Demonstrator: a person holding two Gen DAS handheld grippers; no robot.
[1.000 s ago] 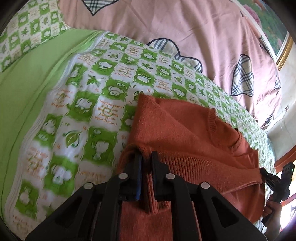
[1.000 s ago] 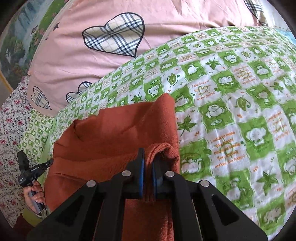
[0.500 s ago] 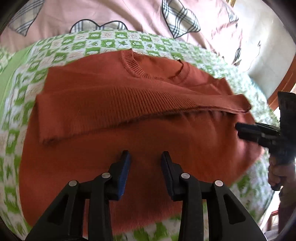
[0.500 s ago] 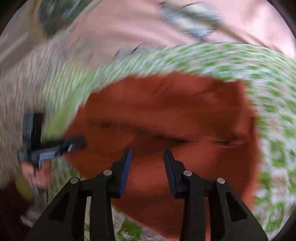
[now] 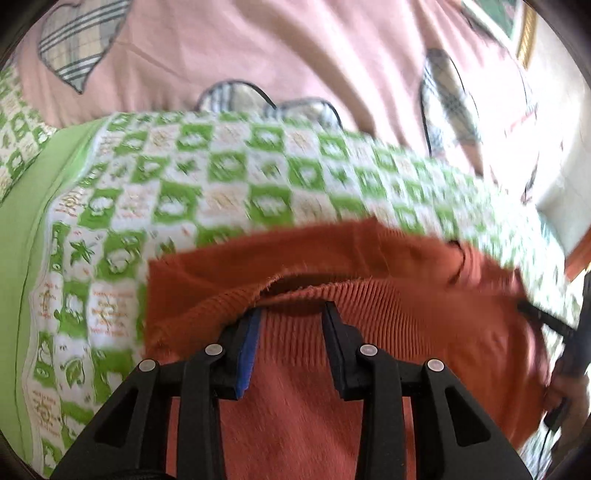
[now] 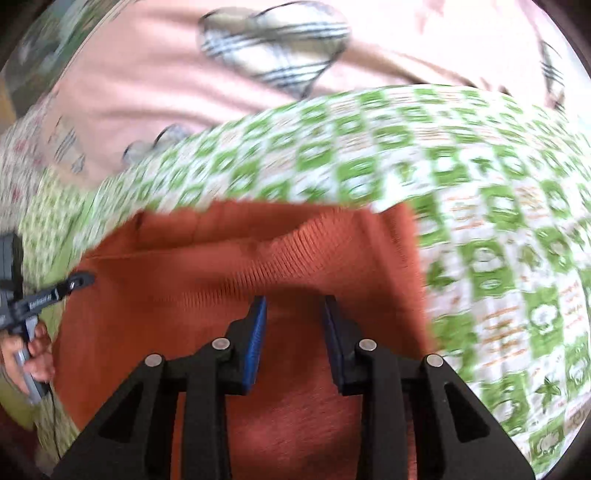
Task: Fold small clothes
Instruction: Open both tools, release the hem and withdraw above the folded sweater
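A bedroom in a home — the whole working surface is a bed. A green-and-white checked sheet (image 5: 229, 184) printed with leaves and little cartoon figures covers the near and middle ground, with a plain green cloth (image 5: 33, 206) at its left edge. At the far side lies a pink quilt (image 5: 295, 55) with plaid heart patches. Far right in the left wrist view, a gilt picture frame (image 5: 526, 33) hangs on a pale wall (image 5: 561, 155) — domestic decoration. In the right wrist view, floral fabric (image 6: 22, 147) shows far left, blurred.
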